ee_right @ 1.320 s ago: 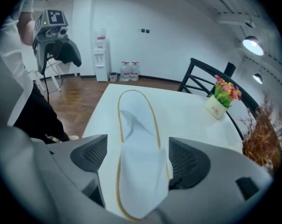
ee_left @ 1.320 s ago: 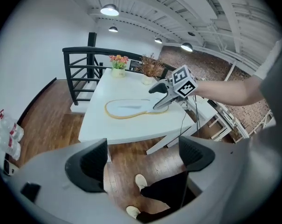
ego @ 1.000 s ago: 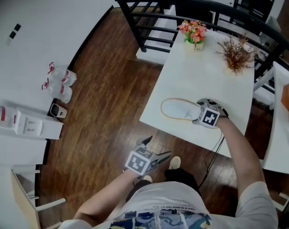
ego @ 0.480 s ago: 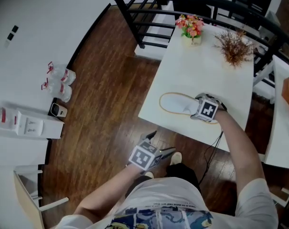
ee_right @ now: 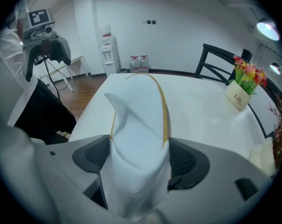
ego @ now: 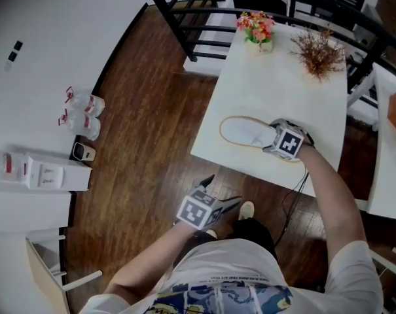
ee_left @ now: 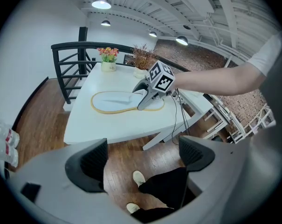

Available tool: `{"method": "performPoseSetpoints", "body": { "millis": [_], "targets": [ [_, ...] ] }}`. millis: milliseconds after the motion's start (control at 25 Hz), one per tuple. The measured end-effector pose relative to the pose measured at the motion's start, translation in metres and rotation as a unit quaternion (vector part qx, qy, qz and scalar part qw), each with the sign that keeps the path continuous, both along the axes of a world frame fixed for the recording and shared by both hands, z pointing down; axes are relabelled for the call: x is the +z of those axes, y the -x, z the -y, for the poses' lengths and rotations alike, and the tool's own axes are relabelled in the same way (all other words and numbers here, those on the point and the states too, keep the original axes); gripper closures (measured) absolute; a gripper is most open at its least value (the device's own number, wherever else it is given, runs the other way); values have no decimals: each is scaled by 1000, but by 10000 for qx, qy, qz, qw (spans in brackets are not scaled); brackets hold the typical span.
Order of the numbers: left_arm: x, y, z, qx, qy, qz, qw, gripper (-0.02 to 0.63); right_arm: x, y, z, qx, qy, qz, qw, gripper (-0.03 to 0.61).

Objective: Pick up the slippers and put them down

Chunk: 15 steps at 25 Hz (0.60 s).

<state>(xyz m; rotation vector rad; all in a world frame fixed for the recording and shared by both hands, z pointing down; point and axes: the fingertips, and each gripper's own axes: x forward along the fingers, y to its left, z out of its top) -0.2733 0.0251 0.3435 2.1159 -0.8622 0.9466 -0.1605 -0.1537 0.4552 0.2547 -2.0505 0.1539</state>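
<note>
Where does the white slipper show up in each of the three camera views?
Head view: slipper on the table, right of centre.
Left gripper view: slipper upper middle, on the table.
Right gripper view: slipper centre, clamped between the jaws.
Shared landmark: flower pot.

**Slipper** (ee_right: 138, 125): soft white cloth, matt and creased, with a tan edge trim.
**Tabletop** (ego: 276, 77): smooth white surface with a low sheen.
**Floor** (ego: 152, 110): dark wood planks, glossy.
**Railing** (ee_left: 80, 45): black, smooth, metal-looking.
**Right tongs** (ee_right: 140, 160) and **left tongs** (ee_left: 141, 158): smooth, matt grey plastic bodies. The pads (ee_right: 189, 160) are dark, finely ribbed and rubber-like.
</note>
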Motion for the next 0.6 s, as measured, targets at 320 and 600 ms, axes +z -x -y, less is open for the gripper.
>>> {"method": "performPoseSetpoints", "body": {
  "millis": [320, 600],
  "targets": [
    [-11, 1, -10, 334, -89, -112, 9993, 135, -49, -17, -34, 891, -97, 441, 9950, 170],
    [-27, 2, -58, 1103, -341, -392, 9925, 135, -90, -55, -119, 1522, -325, 70, 9878, 170]
  ]
}}
